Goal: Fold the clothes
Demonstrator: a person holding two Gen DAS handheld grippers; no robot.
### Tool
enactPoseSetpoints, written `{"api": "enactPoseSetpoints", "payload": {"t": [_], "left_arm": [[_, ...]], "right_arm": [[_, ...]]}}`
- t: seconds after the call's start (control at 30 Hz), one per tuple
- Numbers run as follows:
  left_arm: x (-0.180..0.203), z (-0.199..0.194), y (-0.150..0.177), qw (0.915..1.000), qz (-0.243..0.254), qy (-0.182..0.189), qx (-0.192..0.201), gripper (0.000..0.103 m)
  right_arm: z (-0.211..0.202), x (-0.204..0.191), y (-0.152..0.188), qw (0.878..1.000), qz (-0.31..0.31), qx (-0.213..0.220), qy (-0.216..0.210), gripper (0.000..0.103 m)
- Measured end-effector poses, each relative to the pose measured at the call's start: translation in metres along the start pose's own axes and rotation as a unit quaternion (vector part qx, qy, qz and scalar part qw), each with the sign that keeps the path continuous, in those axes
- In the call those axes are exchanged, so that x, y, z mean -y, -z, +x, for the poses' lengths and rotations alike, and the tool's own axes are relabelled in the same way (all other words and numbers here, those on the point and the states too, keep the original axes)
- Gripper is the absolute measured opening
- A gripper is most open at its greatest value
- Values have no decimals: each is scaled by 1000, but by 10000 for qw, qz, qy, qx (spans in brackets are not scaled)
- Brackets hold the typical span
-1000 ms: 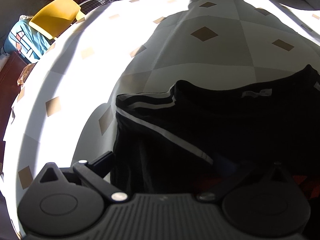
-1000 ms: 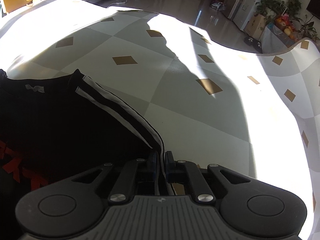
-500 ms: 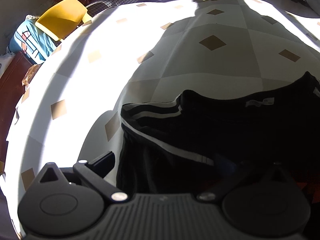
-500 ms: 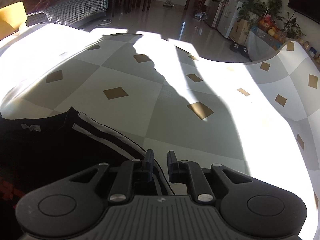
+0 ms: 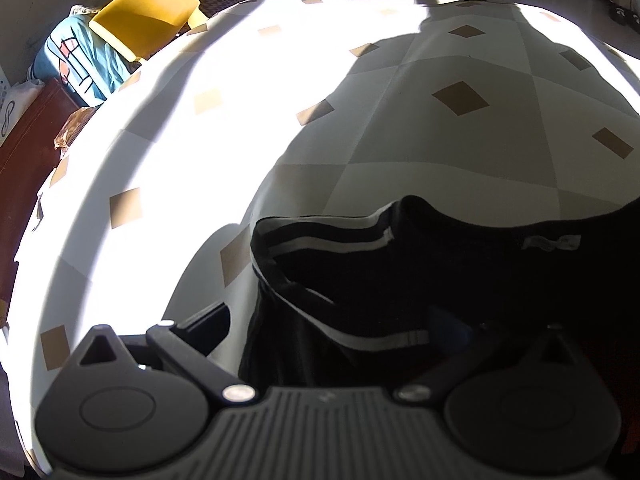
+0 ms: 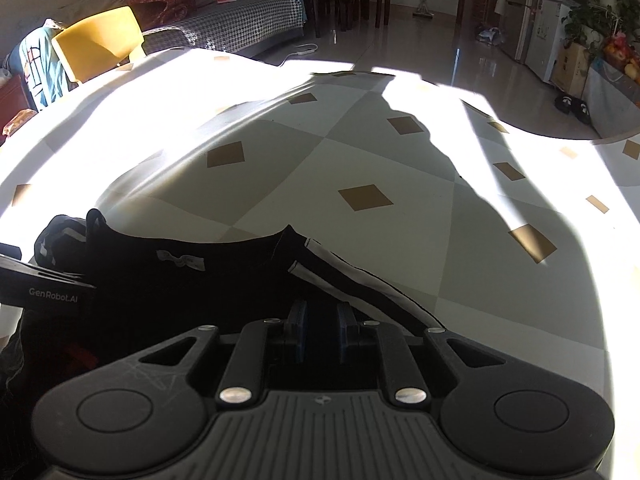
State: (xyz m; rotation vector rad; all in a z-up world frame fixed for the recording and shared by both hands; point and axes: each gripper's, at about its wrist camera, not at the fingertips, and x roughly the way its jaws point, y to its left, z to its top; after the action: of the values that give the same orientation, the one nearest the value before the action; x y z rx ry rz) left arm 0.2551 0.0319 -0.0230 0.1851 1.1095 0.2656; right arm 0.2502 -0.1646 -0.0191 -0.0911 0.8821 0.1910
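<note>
You see soft matt black cloth in the shirt (image 6: 224, 280), a smooth tablecloth (image 6: 360, 152), and matt ribbed plastic on your right gripper (image 6: 321, 320).

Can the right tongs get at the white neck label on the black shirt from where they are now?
Probably yes. The right tongs sit over the black shirt, slightly parted with nothing clearly gripped. The neck label lies exposed ahead to their left, with only flat cloth between; the left tongs' arm stays off to the side.
</note>
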Motion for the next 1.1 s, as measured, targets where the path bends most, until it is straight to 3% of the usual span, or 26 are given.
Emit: {"api": "enactPoseSetpoints", "payload": {"t": [0.43,0.67,0.9,1.1], "left_arm": [[-12,14,-12,9978,-585,129,-269,103],[-38,29,-12,9839,-1520,693,-641,103],[-34,28,-15,9903,-1187,558,-456,103],[-34,31,-20,9895,-1200,657,-469,103]], "right_arm": [[26,-11,-7,9993,140,51,342,19],[34,-10,-11,9966,339,159,737,29],[41,-4,-16,9933,469,165,1044,47],[43,3,-23,9920,672,96,1068,47]]}}
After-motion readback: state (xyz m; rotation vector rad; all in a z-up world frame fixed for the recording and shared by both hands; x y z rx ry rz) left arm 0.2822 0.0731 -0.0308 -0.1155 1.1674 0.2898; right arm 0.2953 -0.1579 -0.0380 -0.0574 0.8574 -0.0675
